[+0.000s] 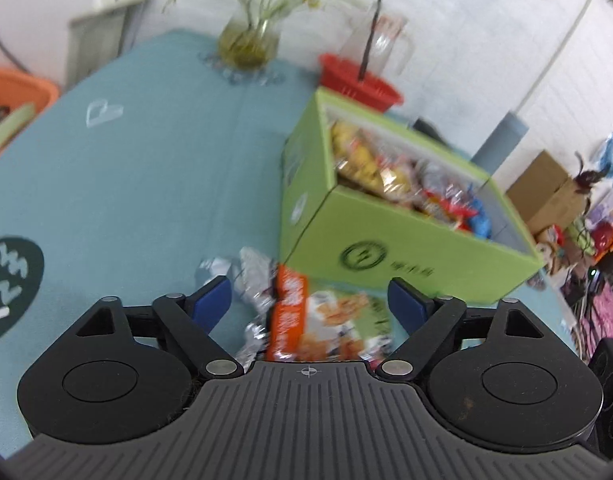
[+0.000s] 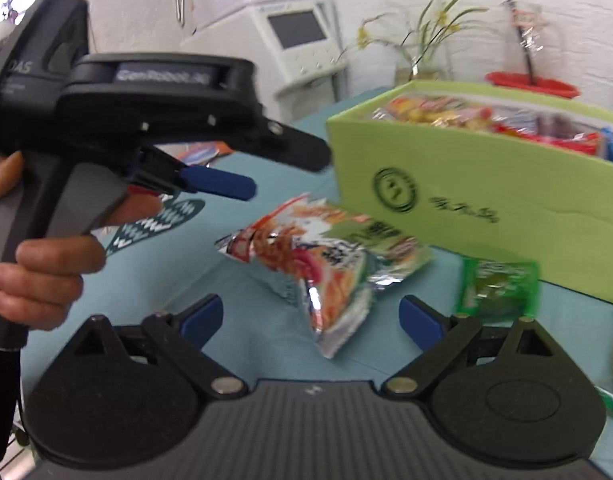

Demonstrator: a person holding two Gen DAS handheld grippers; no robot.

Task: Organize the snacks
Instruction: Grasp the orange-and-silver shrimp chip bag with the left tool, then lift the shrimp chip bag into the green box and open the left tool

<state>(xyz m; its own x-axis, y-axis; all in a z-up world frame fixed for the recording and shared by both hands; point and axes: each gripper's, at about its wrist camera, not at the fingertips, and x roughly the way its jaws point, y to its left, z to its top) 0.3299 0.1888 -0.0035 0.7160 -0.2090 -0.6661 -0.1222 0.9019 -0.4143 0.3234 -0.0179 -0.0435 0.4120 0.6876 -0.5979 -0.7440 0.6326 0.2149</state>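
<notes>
A green cardboard box full of snack packets stands on the teal tablecloth. In front of it lies an orange and green snack packet beside crumpled silver wrappers. My left gripper is open, its blue pads on either side of that packet and clear of it. In the right wrist view the same packet lies ahead of my open right gripper, with nothing pressed between the pads. A small green packet lies to its right by the box. A hand holds the left tool, one blue finger showing.
A vase of flowers, a red basket and a glass jug stand at the table's far edge. An orange bin is off to the left, cardboard boxes to the right. A white machine stands behind.
</notes>
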